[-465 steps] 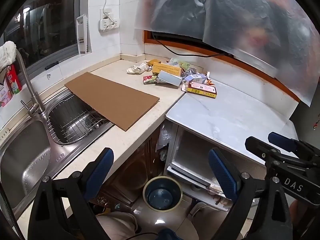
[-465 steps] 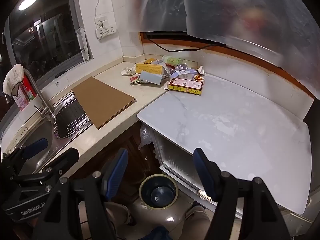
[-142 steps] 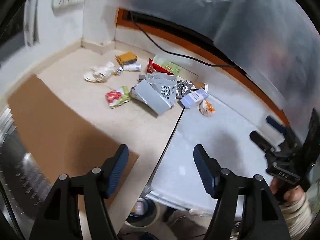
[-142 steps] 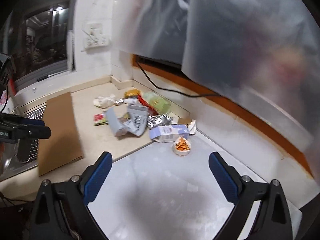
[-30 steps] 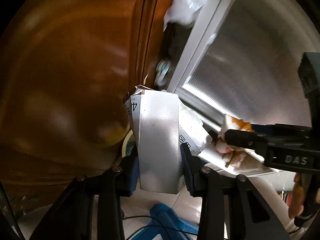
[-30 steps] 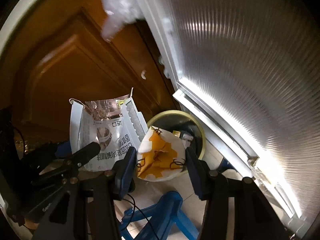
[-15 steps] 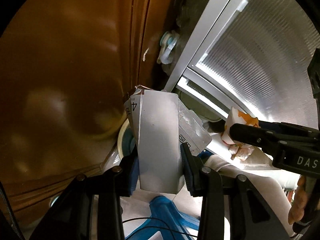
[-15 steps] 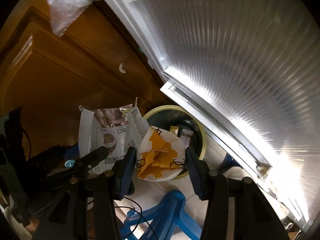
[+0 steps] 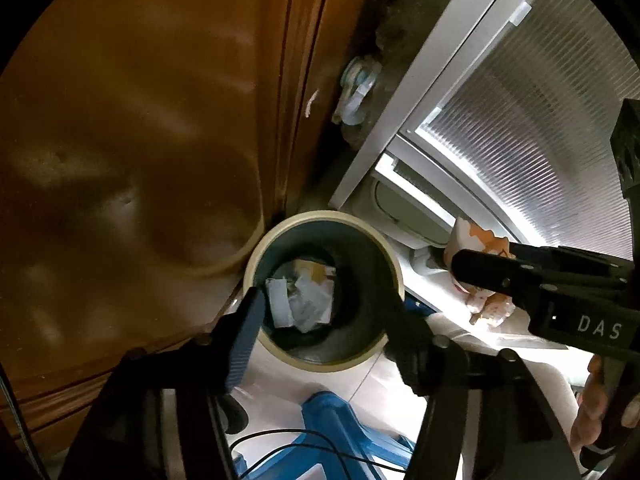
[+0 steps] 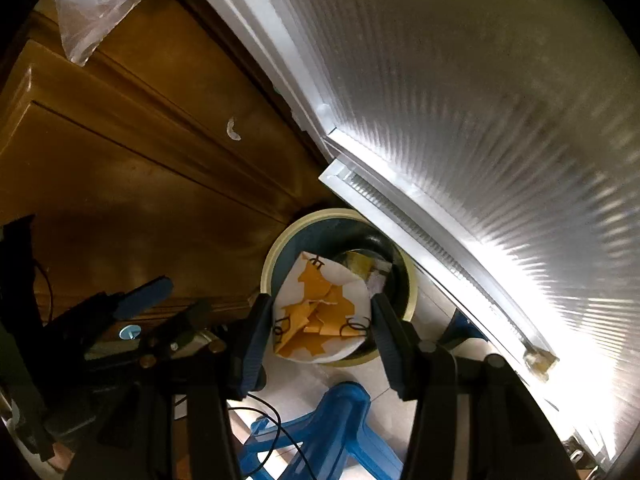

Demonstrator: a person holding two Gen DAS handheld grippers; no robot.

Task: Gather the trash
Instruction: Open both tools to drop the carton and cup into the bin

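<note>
nearest the left wrist camera, the left gripper (image 9: 320,320) pointed steeply down with its fingers (image 9: 246,332) spread. they had just been opening, and nothing was between them. a blue plastic stool (image 9: 340,432) and a thin black cable (image 9: 280,440) lay on the pale floor just below. past the fingertips stood the round bin (image 9: 394,276), cream-rimmed and dark inside, and at its bottom lay a heap of discarded packaging (image 9: 302,300), pale cartons and wrappers.

to the right in that view, the right gripper (image 9: 480,276) reached in from the side, with a person's hand (image 9: 596,404) on its handle at the far right edge. in the right wrist view the right gripper (image 10: 320,320) had its fingers (image 10: 256,332) about half apart and pressed on both sides of a crumpled white and orange paper wrapper (image 10: 320,316), held just above the near rim of the bin (image 10: 412,292). the left gripper (image 10: 136,300) showed dimly at the left of that view.

farther off, a brown wooden cabinet door (image 9: 140,120) rose on the left behind the bin, and a ribbed, frosted panel in a white frame (image 10: 460,100) on the right. a clear plastic bag (image 10: 96,0) hung at the top of the cabinet.
</note>
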